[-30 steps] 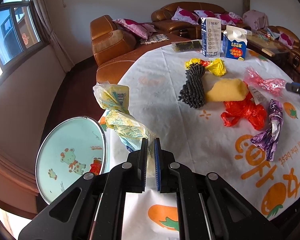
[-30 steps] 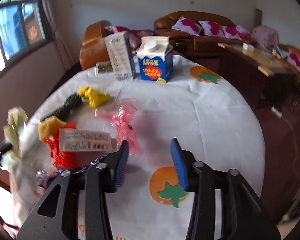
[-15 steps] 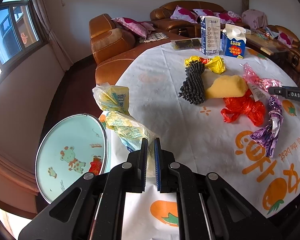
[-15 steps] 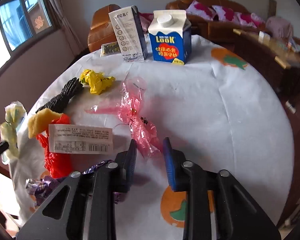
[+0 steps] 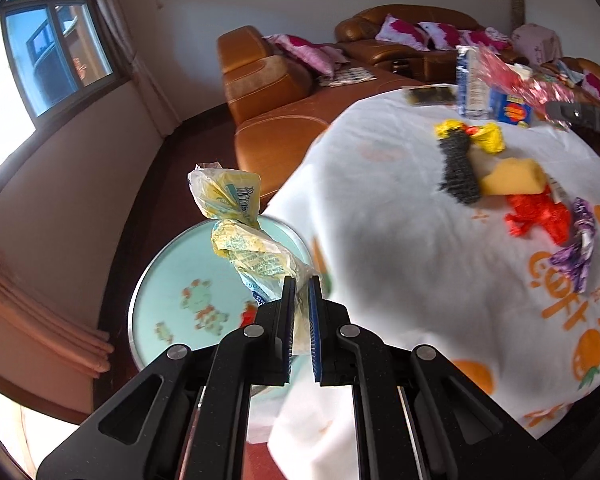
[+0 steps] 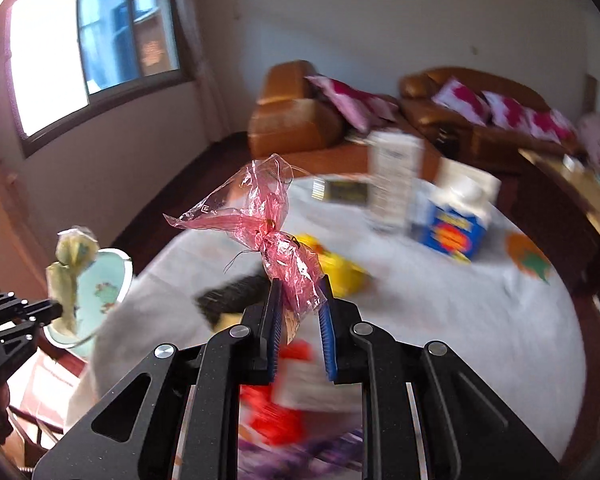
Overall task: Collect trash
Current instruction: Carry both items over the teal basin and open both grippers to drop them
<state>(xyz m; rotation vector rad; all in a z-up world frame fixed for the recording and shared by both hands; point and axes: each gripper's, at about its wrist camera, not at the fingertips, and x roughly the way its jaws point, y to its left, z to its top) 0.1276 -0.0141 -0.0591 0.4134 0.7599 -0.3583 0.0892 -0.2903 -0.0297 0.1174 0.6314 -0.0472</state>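
The crumpled yellow plastic wrapper [image 5: 240, 236] is clamped by the closed left gripper [image 5: 300, 320], its long axis rising away from the fingers, directly above the round pale-green bin [image 5: 172, 296] at the near left. The twisted pink cellophane wrapper [image 6: 276, 240] is pinched in the right gripper [image 6: 300, 320], whose jaws have just been closing on it, farther from the bin.

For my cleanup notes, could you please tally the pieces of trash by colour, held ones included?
Yellow: 4 (bag, wrapper, sponge, scrap)
Pink: 1 (wrapper)
Red: 1 (bag)
Purple: 1 (wrapper)
Black: 1 (scrubber)
Total: 8
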